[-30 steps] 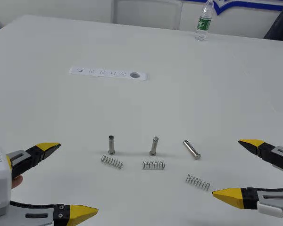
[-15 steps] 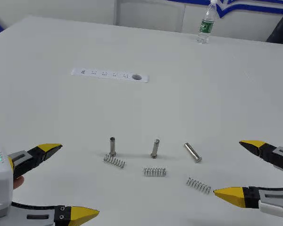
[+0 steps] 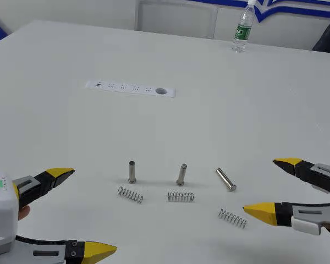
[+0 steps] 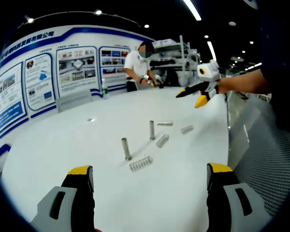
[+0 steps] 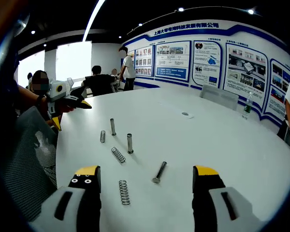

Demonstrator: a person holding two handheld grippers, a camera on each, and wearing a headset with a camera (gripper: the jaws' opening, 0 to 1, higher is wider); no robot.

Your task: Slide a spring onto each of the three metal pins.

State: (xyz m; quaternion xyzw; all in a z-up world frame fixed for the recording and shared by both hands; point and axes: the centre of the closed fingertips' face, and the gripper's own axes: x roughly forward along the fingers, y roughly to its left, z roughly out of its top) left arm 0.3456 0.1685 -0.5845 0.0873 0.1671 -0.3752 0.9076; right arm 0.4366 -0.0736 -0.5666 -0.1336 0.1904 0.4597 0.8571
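- The left gripper [image 3: 93,212] hung nearest, over the counter's [image 3: 236,110] near edge, its jaws spread wide with nothing between them.
- The right gripper [image 3: 259,185] was likewise spread and empty, its lower tip just beside the right spring [image 3: 231,218].
- All three springs lay loose on the counter, none on a pin. The right one was nearest, then the middle spring [image 3: 180,196] and the left spring [image 3: 130,194], each just in front of a pin.
- They looked light, thin-wired and squashy, apt to roll or flick away. A gentle pinch across the coils near one end would probably leave the bore clear.
- Behind them the left pin [image 3: 132,171] and middle pin [image 3: 181,174] stood upright on their flanges. The right pin [image 3: 226,180] lay on its side, flanged end nearer.
- That pin looked like stiff, smooth, slippery steel, best taken by the shank near the flange.
- Farther off lay a power strip [image 3: 130,88], and a bottle [image 3: 242,30] stood near the far edge.
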